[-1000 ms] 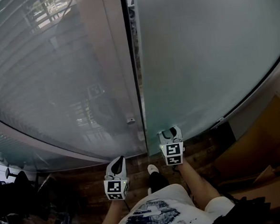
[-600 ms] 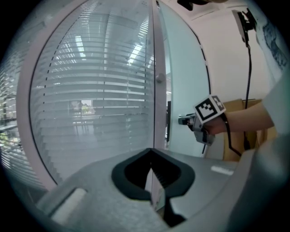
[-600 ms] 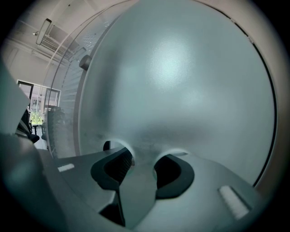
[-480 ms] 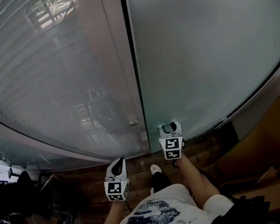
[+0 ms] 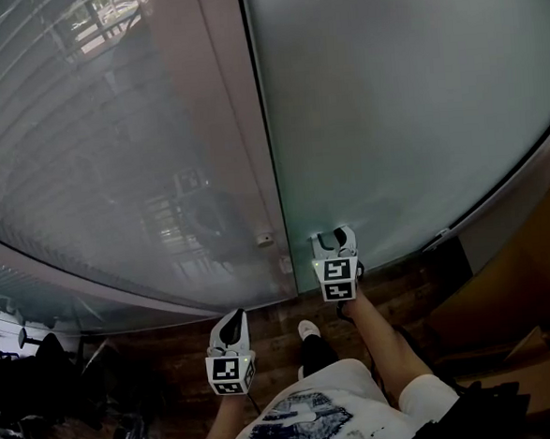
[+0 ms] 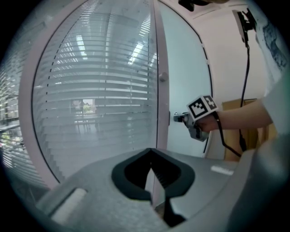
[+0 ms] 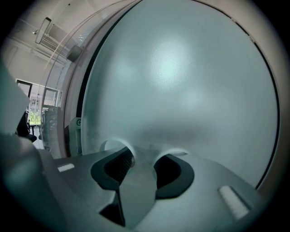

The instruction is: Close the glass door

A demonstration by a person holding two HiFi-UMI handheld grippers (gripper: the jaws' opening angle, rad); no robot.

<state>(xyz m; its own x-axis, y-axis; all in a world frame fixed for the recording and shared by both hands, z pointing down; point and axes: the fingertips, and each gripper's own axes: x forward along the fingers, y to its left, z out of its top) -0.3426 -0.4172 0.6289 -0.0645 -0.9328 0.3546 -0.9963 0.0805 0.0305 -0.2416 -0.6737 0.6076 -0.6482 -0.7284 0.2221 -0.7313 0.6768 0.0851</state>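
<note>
The frosted glass door (image 5: 408, 101) fills the right half of the head view, its edge close against the pale frame post (image 5: 240, 122). My right gripper (image 5: 336, 242) reaches to the door's lower left edge and is shut on the door handle (image 7: 136, 181), which shows as a grey bar between the pads. The left gripper view shows that right gripper (image 6: 179, 118) at the door's edge (image 6: 186, 81). My left gripper (image 5: 231, 322) hangs back over the floor, shut, with nothing in it and touching nothing.
A fixed glass panel with blinds (image 5: 111, 160) stands left of the post. A small lock fitting (image 5: 265, 237) sits on the post. Cardboard boxes (image 5: 516, 310) lean at the right. Dark clutter (image 5: 33, 381) lies at the lower left on the wooden floor (image 5: 172, 352).
The gap between door and post has narrowed to a dark line. My right gripper has moved away from me with the door. The left gripper has stayed put.
</note>
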